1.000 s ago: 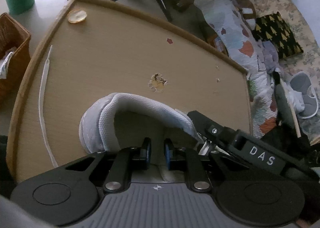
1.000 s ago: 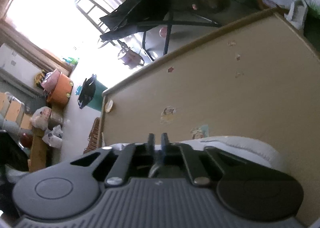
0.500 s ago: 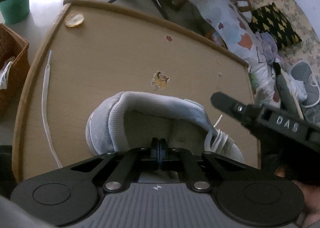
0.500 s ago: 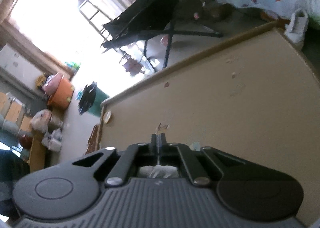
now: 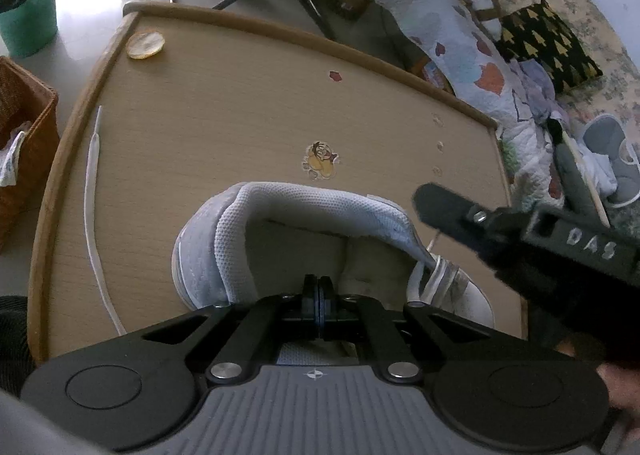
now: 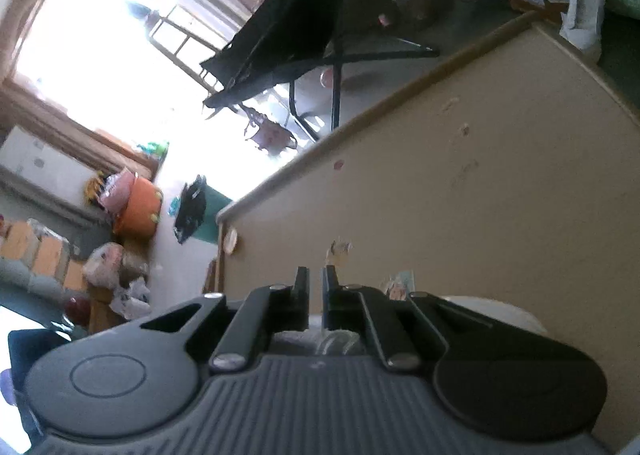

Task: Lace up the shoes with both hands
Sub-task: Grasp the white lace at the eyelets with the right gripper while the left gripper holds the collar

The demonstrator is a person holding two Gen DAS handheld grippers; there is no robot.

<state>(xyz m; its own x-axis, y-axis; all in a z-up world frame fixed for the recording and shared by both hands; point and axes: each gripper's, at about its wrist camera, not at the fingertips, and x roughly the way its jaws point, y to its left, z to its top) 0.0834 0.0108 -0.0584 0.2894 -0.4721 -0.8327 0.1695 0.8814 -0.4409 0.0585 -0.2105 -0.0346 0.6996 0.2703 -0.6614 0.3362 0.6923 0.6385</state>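
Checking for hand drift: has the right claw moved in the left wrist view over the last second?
Yes. The right claw, empty jaws opening, has slid right, away from the sticker and off the shoe.

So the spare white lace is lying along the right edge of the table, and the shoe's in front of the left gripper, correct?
Not quite. The spare white lace lies along the left edge of the table, as the left wrist view shows. The rest stands: the shoe sits right in front of the left gripper.
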